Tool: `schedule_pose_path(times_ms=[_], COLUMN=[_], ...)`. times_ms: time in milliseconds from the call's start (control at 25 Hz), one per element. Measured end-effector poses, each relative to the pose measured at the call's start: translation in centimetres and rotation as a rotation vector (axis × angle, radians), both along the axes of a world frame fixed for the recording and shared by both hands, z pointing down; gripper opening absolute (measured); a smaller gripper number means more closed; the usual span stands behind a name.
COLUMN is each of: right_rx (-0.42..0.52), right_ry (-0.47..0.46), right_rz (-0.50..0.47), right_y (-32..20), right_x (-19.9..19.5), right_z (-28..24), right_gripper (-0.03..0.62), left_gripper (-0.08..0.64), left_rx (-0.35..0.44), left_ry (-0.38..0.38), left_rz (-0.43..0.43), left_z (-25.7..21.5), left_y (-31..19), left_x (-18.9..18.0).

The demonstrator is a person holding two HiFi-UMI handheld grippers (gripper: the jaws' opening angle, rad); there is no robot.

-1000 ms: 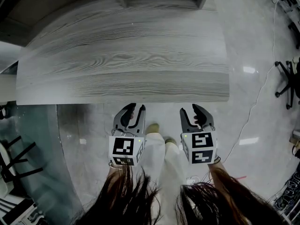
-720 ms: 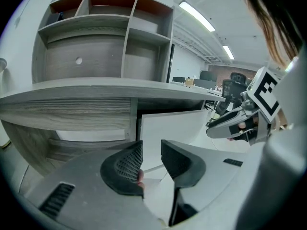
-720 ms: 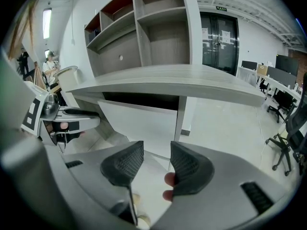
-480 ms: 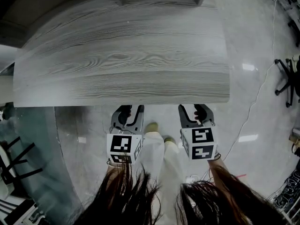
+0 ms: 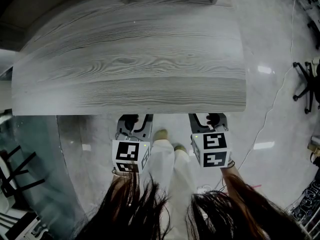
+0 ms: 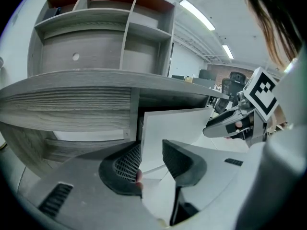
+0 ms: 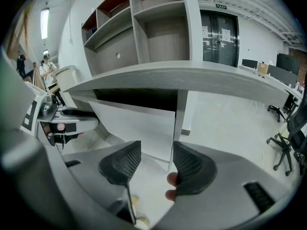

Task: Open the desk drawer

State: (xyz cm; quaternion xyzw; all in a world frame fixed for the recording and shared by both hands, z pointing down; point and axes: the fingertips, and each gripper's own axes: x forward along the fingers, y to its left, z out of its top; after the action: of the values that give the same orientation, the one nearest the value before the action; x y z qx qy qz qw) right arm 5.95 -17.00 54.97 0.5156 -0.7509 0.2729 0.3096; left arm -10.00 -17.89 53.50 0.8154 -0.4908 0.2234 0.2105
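Head view: the table (image 5: 130, 64) is a broad slab of pale grey laminate with a strong wood grain and a straight near edge. Both tools reach in below that edge, the left gripper (image 5: 134, 121) and the right gripper (image 5: 208, 120) side by side, each with a marker cube at its back. Nothing juts out past the edge here, so the drawer looks closed, or at most barely started. The pull itself seems all to do. The floor (image 5: 280, 84) is glossy and light.

Left gripper view: under the table top sits the drawer front (image 6: 177, 128), a flat, smooth white panel with square corners. Its left edge stands between the jaws. They are opening, set apart on either side of that edge, and the ribbed dark pads (image 6: 127, 164) do not seem to press on it. Above the table top rises a grey shelf unit (image 6: 105, 18), split into open compartments with reddish backs at the top.

Right gripper view: the same white panel runs under the table, with a dark gap above it. Its right edge falls between these jaws, which are also opening and not pinching anything. So each tool straddles one side of the panel, and I judge that a firm hold has yet to be made before any pulling
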Motion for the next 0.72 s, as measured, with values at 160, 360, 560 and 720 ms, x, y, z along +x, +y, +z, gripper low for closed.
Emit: schedule_pose_path(times_ms=[160, 360, 560, 720], right_rx=[-0.008, -0.009, -0.003, -0.018], right_ry=[0.002, 0.007, 0.023, 0.028], right_rz=[0.001, -0.004, -0.007, 0.000], right_y=[-0.2, -0.3, -0.6, -0.7], right_x=[-0.2, -0.4, -0.3, -0.2], right_z=[0.2, 0.3, 0.7, 1.1], right_gripper=[0.196, 0.199, 0.202, 0.204], left_gripper=[0.127, 0.130, 0.137, 0.143], left_rx=[-0.006, -0.016, -0.011, -0.017], left_ry=[0.003, 0.014, 0.004, 0.003], left_rz=[0.013, 0.025, 0.033, 0.041], left_z=[0.1, 0.2, 0.3, 0.6], left_y=[-0.2, -0.3, -0.6, -0.8], left_x=[0.2, 0.4, 0.4, 0.6])
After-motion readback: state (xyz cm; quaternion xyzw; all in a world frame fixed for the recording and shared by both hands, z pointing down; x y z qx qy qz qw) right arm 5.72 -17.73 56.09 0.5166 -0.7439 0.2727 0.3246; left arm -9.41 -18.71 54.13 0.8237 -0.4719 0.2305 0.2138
